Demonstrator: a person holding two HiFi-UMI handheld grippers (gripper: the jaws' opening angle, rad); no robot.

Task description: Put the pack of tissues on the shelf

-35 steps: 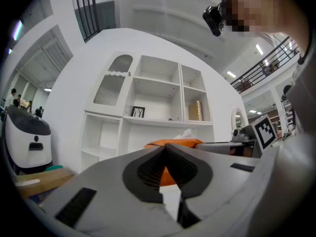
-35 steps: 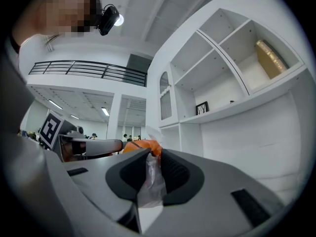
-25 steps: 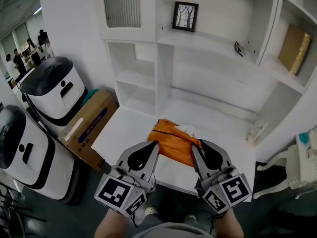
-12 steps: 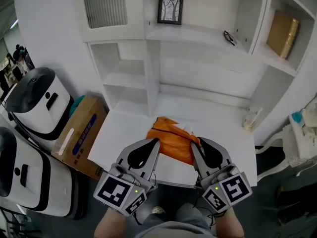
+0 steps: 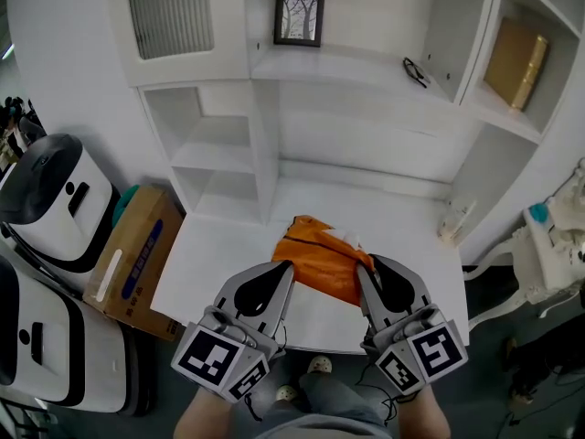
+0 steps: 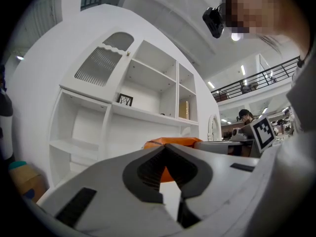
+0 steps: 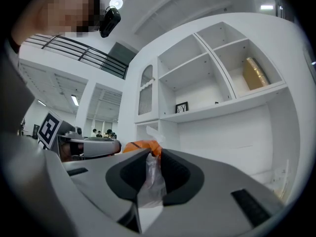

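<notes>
The pack of tissues (image 5: 320,259) is orange with a clear film end, and it hangs between my two grippers over the white desk (image 5: 228,254). My left gripper (image 5: 285,266) is shut on its left edge; orange shows between the jaws in the left gripper view, where the pack (image 6: 183,141) lies just past the gripper (image 6: 164,146). My right gripper (image 5: 365,269) is shut on the pack's right end. In the right gripper view the clear film (image 7: 150,174) is pinched in that gripper (image 7: 149,154), with the orange pack (image 7: 140,146) beyond it. The white shelf unit (image 5: 352,69) rises straight ahead.
On the shelves stand a small framed picture (image 5: 299,16), a pair of glasses (image 5: 416,71) and a gold box (image 5: 512,62). A small white item (image 5: 452,219) sits at the desk's right. A cardboard box (image 5: 128,259) and white machines (image 5: 50,195) are on the floor to the left.
The shelf unit has slid left and slightly up in the head view. Both grippers and the pack between them keep the same place and the same hold.
</notes>
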